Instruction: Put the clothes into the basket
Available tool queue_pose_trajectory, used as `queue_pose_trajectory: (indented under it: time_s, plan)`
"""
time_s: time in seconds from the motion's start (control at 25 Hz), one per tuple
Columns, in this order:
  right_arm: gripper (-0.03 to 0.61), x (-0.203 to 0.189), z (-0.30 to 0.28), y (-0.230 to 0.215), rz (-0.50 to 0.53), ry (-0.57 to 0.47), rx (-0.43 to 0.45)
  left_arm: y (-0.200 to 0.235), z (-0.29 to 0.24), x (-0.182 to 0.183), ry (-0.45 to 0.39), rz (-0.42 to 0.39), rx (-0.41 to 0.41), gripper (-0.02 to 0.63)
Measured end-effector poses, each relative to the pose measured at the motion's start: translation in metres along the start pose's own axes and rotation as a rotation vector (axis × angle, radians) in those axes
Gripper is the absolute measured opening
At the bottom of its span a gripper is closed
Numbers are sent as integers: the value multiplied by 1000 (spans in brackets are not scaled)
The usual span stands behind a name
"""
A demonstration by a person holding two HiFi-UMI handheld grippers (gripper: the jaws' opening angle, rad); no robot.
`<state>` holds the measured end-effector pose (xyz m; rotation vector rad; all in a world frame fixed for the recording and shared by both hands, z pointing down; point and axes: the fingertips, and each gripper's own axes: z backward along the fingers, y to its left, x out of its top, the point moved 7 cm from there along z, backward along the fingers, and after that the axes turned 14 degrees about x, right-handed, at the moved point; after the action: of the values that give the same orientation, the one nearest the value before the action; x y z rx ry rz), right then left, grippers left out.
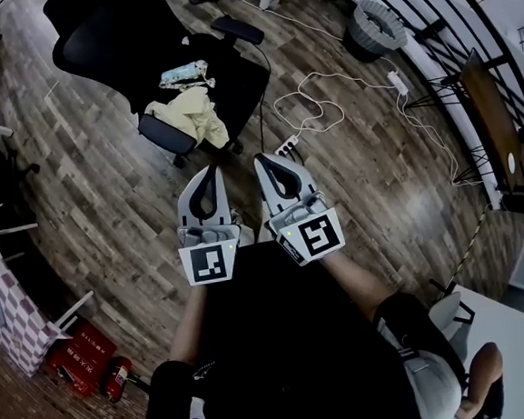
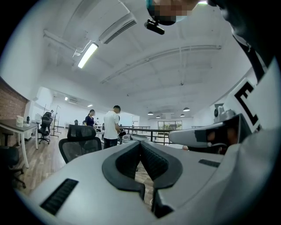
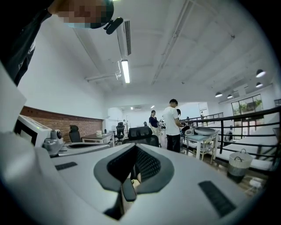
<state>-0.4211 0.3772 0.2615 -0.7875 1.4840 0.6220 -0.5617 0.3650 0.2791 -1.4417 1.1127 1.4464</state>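
Note:
A yellow garment (image 1: 194,110) and a pale patterned one (image 1: 183,72) lie on the seat of a black office chair (image 1: 119,34) ahead of me. The grey woven basket (image 1: 375,25) stands on the floor far to the right by the railing; it also shows in the right gripper view as the basket (image 3: 239,161). My left gripper (image 1: 209,169) and right gripper (image 1: 264,158) are held side by side, level, pointing toward the chair and short of it. Both are shut with nothing between the jaws: left gripper (image 2: 140,144), right gripper (image 3: 134,146).
A power strip with white cables (image 1: 312,108) lies on the wood floor between chair and basket. A black railing (image 1: 446,15) runs along the right. Red fire extinguishers (image 1: 83,356) and a checkered cloth (image 1: 1,300) sit at the left. Two people (image 3: 172,125) stand beyond the chair.

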Motion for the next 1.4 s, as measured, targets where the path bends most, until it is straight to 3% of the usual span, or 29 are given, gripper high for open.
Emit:
queue_pose_trajectory:
  time_s: [0.28, 0.52, 1.08, 1.4]
  plan:
    - [9, -4, -22, -19, -12, 28, 14, 12, -23, -1, 12, 0, 25, 14]
    - [9, -15, -52, -45, -19, 78, 86, 16, -54, -6, 18, 6, 82, 14]
    - [9, -46, -142, -168, -78, 254, 323, -5, -164, -31, 70, 10, 330, 14]
    - [11, -105, -185, -201, -124, 346, 408, -4, -195, -58, 83, 46, 482, 13]
